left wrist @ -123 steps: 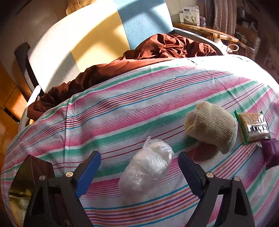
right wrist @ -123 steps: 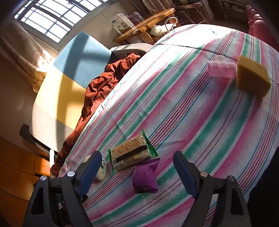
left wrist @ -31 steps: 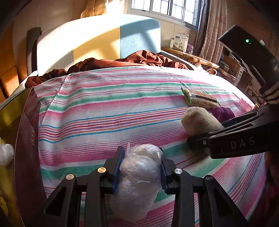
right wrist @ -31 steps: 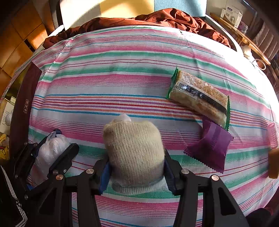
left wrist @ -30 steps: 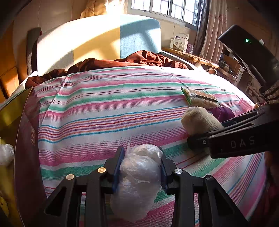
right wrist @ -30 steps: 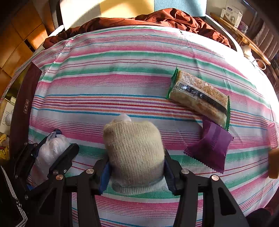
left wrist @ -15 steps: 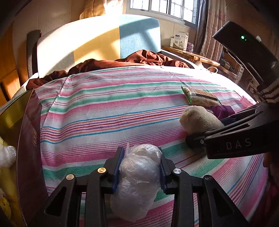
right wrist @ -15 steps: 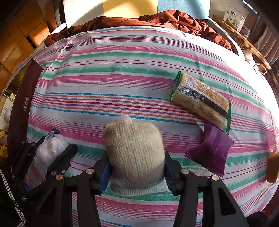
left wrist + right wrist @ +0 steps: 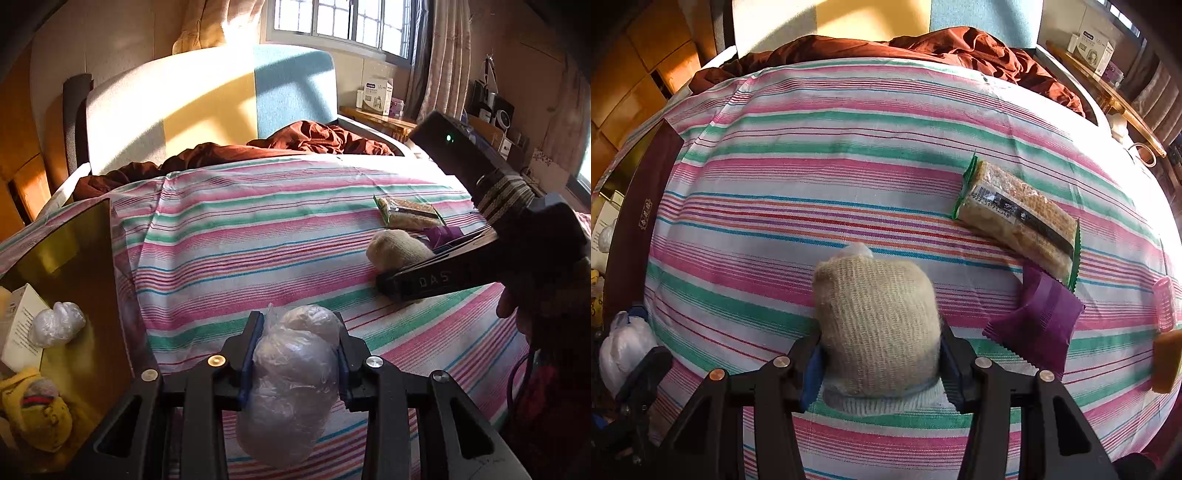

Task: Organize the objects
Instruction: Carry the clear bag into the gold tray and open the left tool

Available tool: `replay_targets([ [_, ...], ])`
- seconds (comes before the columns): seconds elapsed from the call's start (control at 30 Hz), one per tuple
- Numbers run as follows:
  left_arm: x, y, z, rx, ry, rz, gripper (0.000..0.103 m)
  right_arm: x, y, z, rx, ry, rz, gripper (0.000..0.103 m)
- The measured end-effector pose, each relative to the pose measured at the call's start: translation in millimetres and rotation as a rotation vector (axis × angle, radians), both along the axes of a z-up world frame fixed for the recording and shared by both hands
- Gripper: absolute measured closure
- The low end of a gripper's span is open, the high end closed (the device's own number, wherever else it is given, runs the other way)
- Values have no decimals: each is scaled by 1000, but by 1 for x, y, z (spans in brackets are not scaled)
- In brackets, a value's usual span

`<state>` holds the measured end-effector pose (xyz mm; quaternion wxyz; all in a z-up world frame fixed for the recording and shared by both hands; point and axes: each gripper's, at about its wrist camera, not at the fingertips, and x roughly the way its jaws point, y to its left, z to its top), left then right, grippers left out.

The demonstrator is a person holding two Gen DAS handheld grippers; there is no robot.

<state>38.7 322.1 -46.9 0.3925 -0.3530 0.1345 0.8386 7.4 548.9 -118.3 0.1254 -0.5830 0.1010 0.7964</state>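
Observation:
My left gripper (image 9: 297, 332) is shut on a clear plastic bag bundle (image 9: 291, 391) and holds it just above the striped cloth (image 9: 258, 236); the bundle also shows at the left edge of the right wrist view (image 9: 622, 350). My right gripper (image 9: 879, 347) is shut on a beige knitted sock roll (image 9: 877, 325), which also shows in the left wrist view (image 9: 397, 249). A cracker pack with green ends (image 9: 1019, 218) and a purple sachet (image 9: 1036, 321) lie on the cloth to the right of the sock roll.
An open box with a gold inner lid (image 9: 70, 266) stands at the left, holding a plastic bundle (image 9: 55, 326), a white carton and a yellow toy (image 9: 37, 413). A pink clip (image 9: 1163, 304) and a yellow sponge (image 9: 1165, 360) lie at the right edge. Brown bedding (image 9: 923, 48) lies behind.
Both grippers closed on their objects since four seconds ago. Over the last second both have lifted and drawn back slightly, and the box at the left has come further into the left wrist view.

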Motion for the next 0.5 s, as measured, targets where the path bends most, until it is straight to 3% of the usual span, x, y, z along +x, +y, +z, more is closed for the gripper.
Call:
replay_targets([
  [0.27,-55,-86,47,87,-63,159,67,1,-4,1,21,-4,7,50],
  [0.37,-91,-115,52,112,-123,235,67,1,-5,1,26,-5,9,50],
  [0.5,-129,-137,48,85,-136,305,67,0,-7,1,27,-5,10,50],
])
